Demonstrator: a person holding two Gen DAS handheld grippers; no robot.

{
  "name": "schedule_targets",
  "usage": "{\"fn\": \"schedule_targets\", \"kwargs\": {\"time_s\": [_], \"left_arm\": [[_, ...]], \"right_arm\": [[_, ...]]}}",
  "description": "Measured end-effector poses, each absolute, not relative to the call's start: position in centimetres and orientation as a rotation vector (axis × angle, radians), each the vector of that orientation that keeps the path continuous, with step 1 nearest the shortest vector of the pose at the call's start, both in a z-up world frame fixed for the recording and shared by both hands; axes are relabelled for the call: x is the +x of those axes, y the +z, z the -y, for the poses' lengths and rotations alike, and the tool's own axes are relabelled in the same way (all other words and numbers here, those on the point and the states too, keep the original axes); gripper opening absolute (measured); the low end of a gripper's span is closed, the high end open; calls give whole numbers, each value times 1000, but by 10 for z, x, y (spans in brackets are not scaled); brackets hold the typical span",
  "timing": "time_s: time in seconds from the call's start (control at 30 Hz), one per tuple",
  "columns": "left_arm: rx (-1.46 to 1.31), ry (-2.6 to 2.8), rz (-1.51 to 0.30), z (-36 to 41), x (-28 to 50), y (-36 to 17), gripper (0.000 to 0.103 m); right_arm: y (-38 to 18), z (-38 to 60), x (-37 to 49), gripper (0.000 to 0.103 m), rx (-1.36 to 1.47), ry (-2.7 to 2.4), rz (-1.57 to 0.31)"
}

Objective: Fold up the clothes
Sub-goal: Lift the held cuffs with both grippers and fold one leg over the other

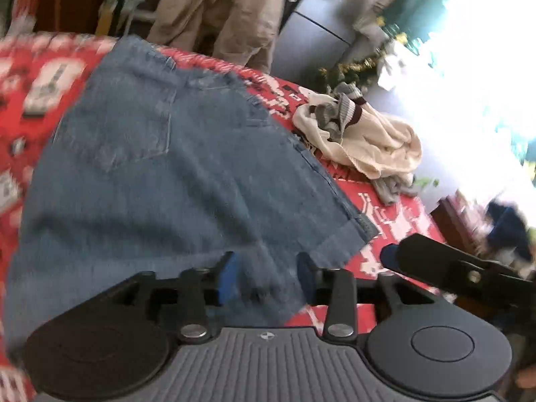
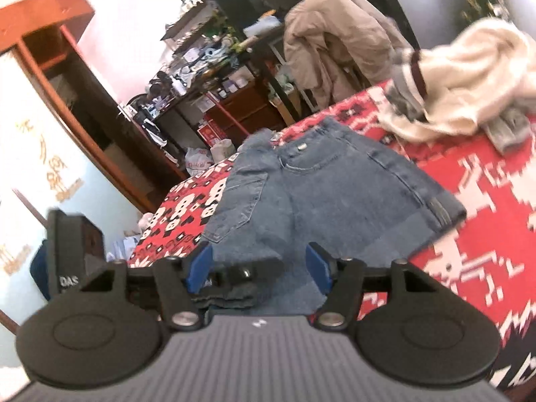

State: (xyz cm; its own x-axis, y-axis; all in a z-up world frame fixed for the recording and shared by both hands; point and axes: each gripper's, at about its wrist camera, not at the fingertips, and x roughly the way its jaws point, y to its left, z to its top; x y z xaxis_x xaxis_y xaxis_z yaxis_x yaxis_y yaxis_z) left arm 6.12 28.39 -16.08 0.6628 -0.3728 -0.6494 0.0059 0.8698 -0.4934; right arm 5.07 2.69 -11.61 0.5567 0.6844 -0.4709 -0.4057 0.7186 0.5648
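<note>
- The blue denim shorts (image 1: 160, 174) lie folded on the red-and-white patterned cloth-covered surface (image 1: 50, 77), blurred in the left wrist view.
- The left claw (image 1: 268, 276) is spread, denim between its blue pads; contact is unclear.
- The right claw (image 2: 258, 268) is spread over the shorts' near hem, which its body partly hides.
- A cream knitted sweater (image 2: 469, 77) lies crumpled beyond, cut off at the frame edge.

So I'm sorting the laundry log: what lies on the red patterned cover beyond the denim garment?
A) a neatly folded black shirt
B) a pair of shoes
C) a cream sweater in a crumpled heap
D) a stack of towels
C: a cream sweater lies crumpled on the red patterned cover past the denim garment.
</note>
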Motion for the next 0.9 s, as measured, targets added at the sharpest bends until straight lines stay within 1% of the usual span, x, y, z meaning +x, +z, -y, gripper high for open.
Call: {"fn": "schedule_targets", "kwargs": {"time_s": [0.17, 0.23, 0.3, 0.4, 0.43, 0.47, 0.6, 0.63, 0.67, 0.9], "left_arm": [[-475, -156, -762, -308, 21, -142, 49], [-448, -116, -729, -319, 8, -132, 55], [-427, -62, -701, -335, -6, -124, 58], [-513, -9, -700, -365, -21, -124, 58], [-561, 11, -704, -377, -25, -126, 58], [-609, 36, -706, -388, -30, -129, 58], [-701, 154, -699, -423, -50, -136, 60], [-713, 176, -691, -429, -55, -137, 62], [-728, 198, -684, -435, -60, -138, 63], [-828, 226, -682, -458, -73, -145, 64]], "right_arm": [[-136, -40, 65, 66, 417, 666, -784], [-144, -45, 70, 66, 415, 666, -805], [-152, -50, 76, 66, 414, 666, -826], [-163, -58, 84, 66, 411, 665, -858], [-167, -61, 87, 63, 410, 665, -869], [-172, -67, 91, 57, 401, 658, -880], [-187, -80, 100, 51, 444, 661, -904], [-189, -83, 102, 46, 453, 661, -901], [-191, -85, 103, 44, 466, 664, -904], [-202, -97, 114, 44, 600, 707, -931]]}}
